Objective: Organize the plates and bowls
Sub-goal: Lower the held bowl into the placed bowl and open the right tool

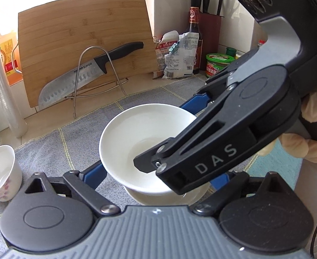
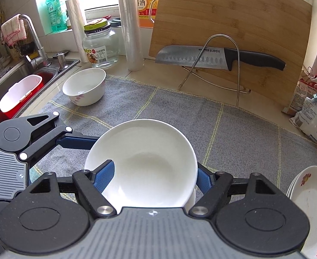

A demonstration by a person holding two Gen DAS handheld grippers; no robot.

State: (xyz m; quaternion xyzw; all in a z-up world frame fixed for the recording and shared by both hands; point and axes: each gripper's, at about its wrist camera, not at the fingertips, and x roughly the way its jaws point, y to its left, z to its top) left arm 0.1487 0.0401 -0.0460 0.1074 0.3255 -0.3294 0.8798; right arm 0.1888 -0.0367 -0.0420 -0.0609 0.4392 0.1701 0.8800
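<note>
A plain white bowl (image 1: 137,133) (image 2: 149,161) is over the grey cloth (image 2: 223,133). My right gripper (image 2: 155,170) (image 1: 159,135) is shut on it, with one finger inside the bowl and the other outside its wall. My left gripper (image 1: 158,176) spans the bowl lower down, and its blue fingers (image 1: 93,172) press on the outer wall. One of those fingers (image 2: 76,140) shows at the left in the right wrist view. A second white dish (image 1: 158,198) (image 2: 192,198) sits right under the bowl, mostly hidden. A gloved hand (image 1: 314,108) holds the right gripper.
A floral bowl (image 2: 85,88) (image 1: 0,172) stands at the cloth's far left. Floral plates (image 2: 309,205) are stacked at the right edge. A knife (image 2: 201,58) rests on a wire rack against the cutting board (image 2: 234,21). The sink (image 2: 18,90) lies to the left, with bags and jars (image 1: 180,54) behind.
</note>
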